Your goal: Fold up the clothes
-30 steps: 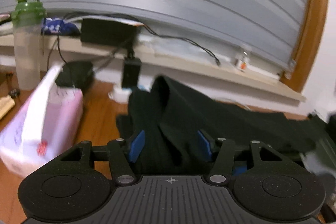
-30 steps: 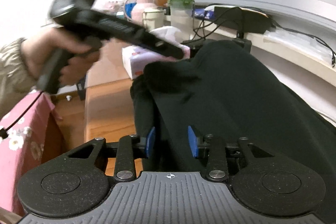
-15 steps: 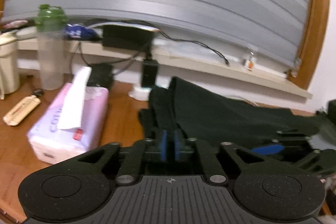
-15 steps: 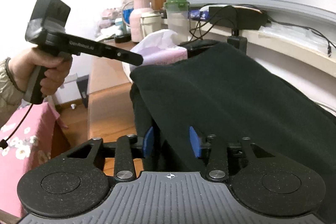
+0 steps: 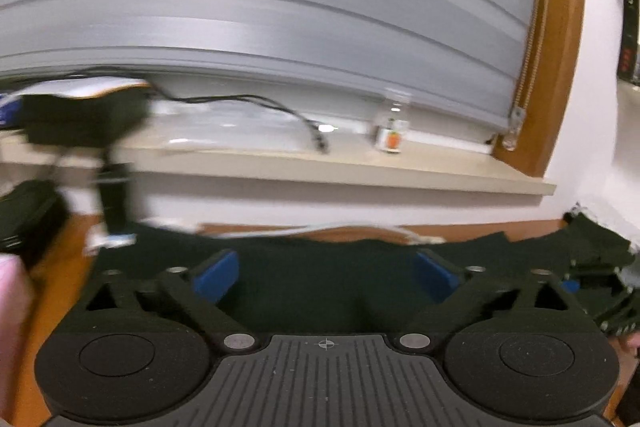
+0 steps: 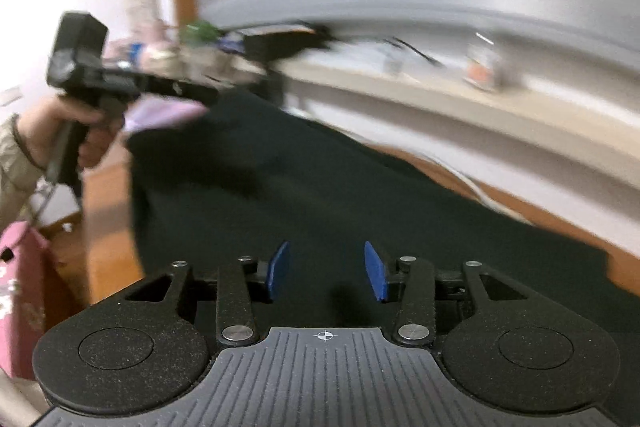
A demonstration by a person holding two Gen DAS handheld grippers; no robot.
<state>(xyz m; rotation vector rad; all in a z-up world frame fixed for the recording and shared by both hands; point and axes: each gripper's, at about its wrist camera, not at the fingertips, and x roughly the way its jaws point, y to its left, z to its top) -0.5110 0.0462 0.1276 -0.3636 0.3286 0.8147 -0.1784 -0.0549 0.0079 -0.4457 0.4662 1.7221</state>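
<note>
Blurring smears the shelf clutter (image 6: 208, 55) behind the black garment (image 6: 320, 187).

Both cameras ride low behind their own claws, tilted slightly down, close over the dark cloth (image 5: 320, 291) on the desk (image 6: 108, 211). Both face the blind (image 5: 280, 7) and sill (image 6: 500, 111); the right view also catches the left claw (image 6: 200, 95) from the side.

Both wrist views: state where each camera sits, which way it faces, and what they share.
Left wrist: on the left gripper, facing the window sill over the dark garment; its blue fingers stand wide apart.
Right wrist: on the right gripper, facing along the garment toward the person's hand holding the left gripper.
Shared: garment, sill.
</note>
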